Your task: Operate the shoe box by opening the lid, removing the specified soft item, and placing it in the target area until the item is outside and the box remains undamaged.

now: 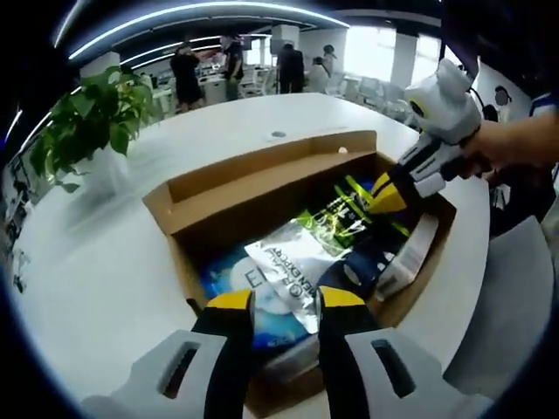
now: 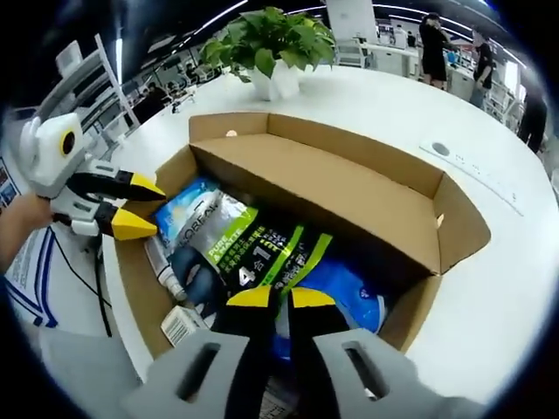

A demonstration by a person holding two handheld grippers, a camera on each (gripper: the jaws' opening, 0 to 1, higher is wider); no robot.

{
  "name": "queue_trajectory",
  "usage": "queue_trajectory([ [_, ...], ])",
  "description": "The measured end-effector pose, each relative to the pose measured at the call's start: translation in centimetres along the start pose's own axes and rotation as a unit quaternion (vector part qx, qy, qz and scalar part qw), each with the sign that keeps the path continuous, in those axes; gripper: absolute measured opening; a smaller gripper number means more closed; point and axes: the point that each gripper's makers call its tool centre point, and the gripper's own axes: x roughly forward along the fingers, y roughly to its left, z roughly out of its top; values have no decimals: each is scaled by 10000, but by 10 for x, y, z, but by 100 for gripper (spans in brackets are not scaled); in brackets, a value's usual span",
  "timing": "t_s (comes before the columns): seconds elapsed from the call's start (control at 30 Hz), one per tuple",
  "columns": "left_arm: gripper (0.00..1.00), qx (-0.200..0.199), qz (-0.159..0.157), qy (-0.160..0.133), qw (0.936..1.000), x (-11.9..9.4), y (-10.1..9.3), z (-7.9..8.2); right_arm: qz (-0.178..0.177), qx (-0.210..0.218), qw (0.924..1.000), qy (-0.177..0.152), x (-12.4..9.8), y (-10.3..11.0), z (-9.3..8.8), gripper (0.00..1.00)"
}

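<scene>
On the white table (image 1: 105,262), your open box (image 2: 349,188) holds limp, slippery pouches (image 2: 262,249); both grippers, left (image 1: 286,301) and right (image 2: 272,298), gape slightly. Pinch an edge.

White curved table (image 1: 105,262), potted plant (image 2: 271,39), ceiling light strips (image 1: 201,10), bright windows (image 1: 367,44)

Ceiling light strips (image 1: 201,10) are glaring brightly; fisheye edges are bending and blurring, the box interior (image 2: 262,218) lying shadowed.

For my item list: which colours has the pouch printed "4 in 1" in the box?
Black with lime-green stripes, pouch, clearest in the right gripper view.
</scene>
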Motion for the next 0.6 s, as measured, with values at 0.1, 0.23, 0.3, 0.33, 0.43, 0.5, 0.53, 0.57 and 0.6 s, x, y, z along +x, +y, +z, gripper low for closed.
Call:
queue_trajectory([
  [0.1,26,25,-9,65,10000,3,0,-3,-45,-117,9999,22,0,0,-1,0],
  [0.23,25,8,-58,134,9999,4,-3,-4,-119,-302,9994,75,-2,-2,-2,0],
  [0.3,25,-4,-105,164,9998,7,-4,-6,-153,-388,9991,123,-2,-4,-5,0],
  [0.33,24,-31,-147,192,9997,9,-7,-6,-170,-422,9989,142,-2,-5,-5,0],
  [0.43,23,-145,-266,216,9993,13,-11,-7,-216,-462,9985,194,-2,-8,-8,0],
  [0.5,22,-181,-315,243,9990,15,-13,-8,-218,-456,9985,211,-3,-8,-9,0],
  [0.53,22,-184,-331,253,9990,16,-13,-8,-217,-453,9985,213,-3,-8,-9,0],
  [0.57,22,-200,-364,270,9988,18,-14,-9,-213,-453,9985,214,-2,-9,-8,0],
  [0.6,21,-217,-399,282,9986,19,-15,-9,-214,-461,9985,220,-2,-9,-9,0],
])
